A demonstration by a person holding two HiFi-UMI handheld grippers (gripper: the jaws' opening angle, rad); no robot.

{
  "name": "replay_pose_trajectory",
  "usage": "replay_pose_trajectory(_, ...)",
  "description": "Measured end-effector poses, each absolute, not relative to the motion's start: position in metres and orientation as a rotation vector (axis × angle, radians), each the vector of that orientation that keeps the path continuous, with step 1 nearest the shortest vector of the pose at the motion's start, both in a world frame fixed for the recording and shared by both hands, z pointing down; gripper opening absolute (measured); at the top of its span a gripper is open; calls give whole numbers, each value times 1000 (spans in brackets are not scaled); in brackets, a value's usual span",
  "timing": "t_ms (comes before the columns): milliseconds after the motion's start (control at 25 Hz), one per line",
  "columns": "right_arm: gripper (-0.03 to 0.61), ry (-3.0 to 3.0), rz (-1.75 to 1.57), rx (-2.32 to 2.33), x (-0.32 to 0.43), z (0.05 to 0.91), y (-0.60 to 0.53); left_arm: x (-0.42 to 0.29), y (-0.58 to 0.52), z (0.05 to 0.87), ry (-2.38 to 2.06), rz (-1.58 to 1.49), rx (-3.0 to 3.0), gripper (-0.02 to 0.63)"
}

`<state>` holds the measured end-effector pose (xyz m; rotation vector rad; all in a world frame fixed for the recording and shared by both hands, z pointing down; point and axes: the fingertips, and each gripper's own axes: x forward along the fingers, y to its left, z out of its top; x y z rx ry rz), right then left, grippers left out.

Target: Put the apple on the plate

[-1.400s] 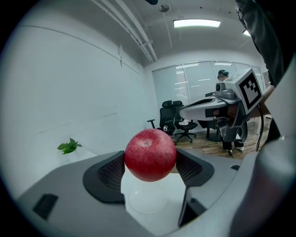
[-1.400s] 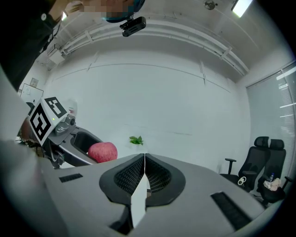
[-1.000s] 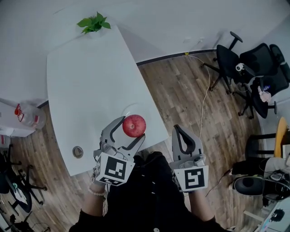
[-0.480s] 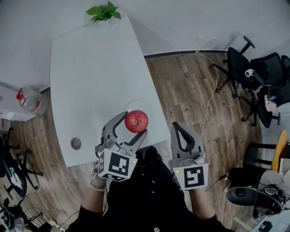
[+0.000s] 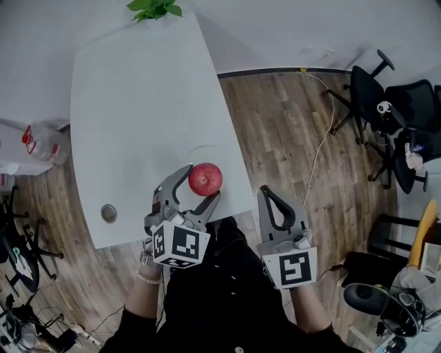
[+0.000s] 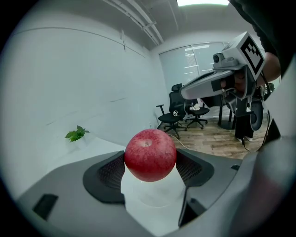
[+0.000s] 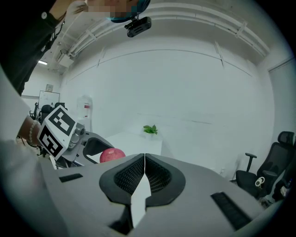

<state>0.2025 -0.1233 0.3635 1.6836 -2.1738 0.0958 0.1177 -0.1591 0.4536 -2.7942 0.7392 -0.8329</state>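
Left gripper (image 5: pixel 202 183) is gripping the apple (image 5: pixel 205 178), its jaws pressing on two opposite sides. It is holding the apple just above the white plate (image 6: pixel 155 200), and the two appear apart. Plate is sitting near the white table's (image 5: pixel 138 103) 5 o'clock corner. Right gripper (image 5: pixel 270 194) is hovering off the table edge, at 3 o'clock from the left one, jaws closed together on nothing. Green plant (image 5: pixel 153 8) is standing at the table's 12 o'clock end.
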Motion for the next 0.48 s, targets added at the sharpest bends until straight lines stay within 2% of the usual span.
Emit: replay_pose_trajectory(480,41,-2184,173,1626,212,389,-125,131,-171,509,733,-978,-2750,357)
